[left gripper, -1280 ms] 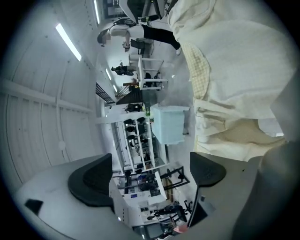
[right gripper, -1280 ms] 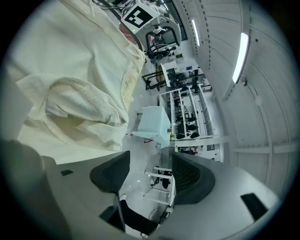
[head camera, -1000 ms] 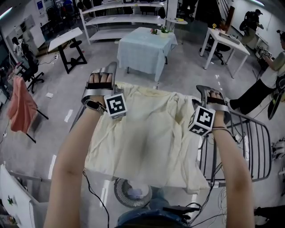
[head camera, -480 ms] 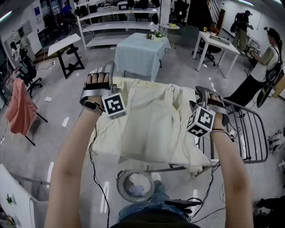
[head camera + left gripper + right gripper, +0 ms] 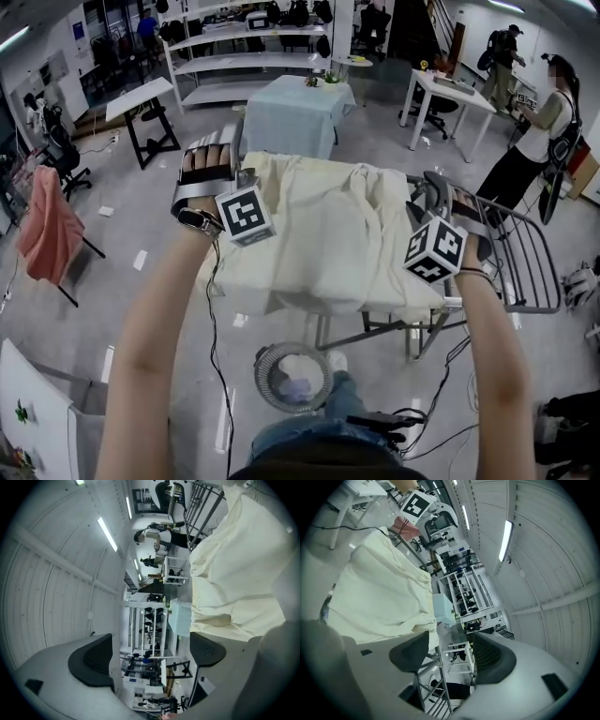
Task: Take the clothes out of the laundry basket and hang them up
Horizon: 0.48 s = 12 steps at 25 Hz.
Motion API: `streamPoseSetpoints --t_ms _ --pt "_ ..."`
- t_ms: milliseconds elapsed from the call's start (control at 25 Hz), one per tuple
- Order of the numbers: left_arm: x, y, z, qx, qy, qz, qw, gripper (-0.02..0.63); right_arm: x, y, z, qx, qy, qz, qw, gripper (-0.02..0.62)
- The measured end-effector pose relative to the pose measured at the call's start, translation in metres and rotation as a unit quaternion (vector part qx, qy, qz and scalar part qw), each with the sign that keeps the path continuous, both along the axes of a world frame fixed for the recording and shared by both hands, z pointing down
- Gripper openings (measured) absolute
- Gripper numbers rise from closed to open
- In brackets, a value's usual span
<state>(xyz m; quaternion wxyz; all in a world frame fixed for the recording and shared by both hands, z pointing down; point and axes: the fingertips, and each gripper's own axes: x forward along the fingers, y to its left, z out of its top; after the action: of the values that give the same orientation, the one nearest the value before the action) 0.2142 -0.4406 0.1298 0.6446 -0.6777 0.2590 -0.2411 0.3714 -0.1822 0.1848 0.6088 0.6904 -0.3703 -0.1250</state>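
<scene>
A cream garment (image 5: pixel 328 234) lies spread over the metal drying rack (image 5: pixel 530 267). My left gripper (image 5: pixel 220 150) stands at the garment's left edge. In the left gripper view it (image 5: pixel 150 656) is open, nothing lies between its pads, and the cloth (image 5: pixel 234 569) hangs to one side. My right gripper (image 5: pixel 433 187) is at the garment's right edge, over the rack's bars. In the right gripper view it (image 5: pixel 450 656) is open and empty, with the cloth's hem (image 5: pixel 379 592) just beside one pad. A round wire basket (image 5: pixel 292 378) stands on the floor below.
A pink cloth (image 5: pixel 42 230) hangs on a stand at the left. Beyond the rack are a table with a pale blue cover (image 5: pixel 291 108), shelves (image 5: pixel 253 56) and a white desk (image 5: pixel 450 94). A person (image 5: pixel 539 141) stands at the right. Cables (image 5: pixel 211 356) run across the floor.
The garment and rack now sit higher in the head view, and more floor and basket show beneath. Both grippers have stayed at the garment's two sides, slightly raised.
</scene>
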Motion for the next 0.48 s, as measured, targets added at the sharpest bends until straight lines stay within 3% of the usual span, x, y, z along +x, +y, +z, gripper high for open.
streamPoseSetpoints --t_ms 280,480 --pt "-0.03 0.02 -0.013 -0.021 0.026 0.0 0.9994 0.489 -0.035 0.022 -0.01 0.048 -0.026 -0.006 0.998 0.275" --pt "-0.055 0.028 -0.043 -0.012 0.061 -0.01 0.998 0.489 -0.046 0.034 -0.025 0.081 -0.021 -0.007 0.996 0.275"
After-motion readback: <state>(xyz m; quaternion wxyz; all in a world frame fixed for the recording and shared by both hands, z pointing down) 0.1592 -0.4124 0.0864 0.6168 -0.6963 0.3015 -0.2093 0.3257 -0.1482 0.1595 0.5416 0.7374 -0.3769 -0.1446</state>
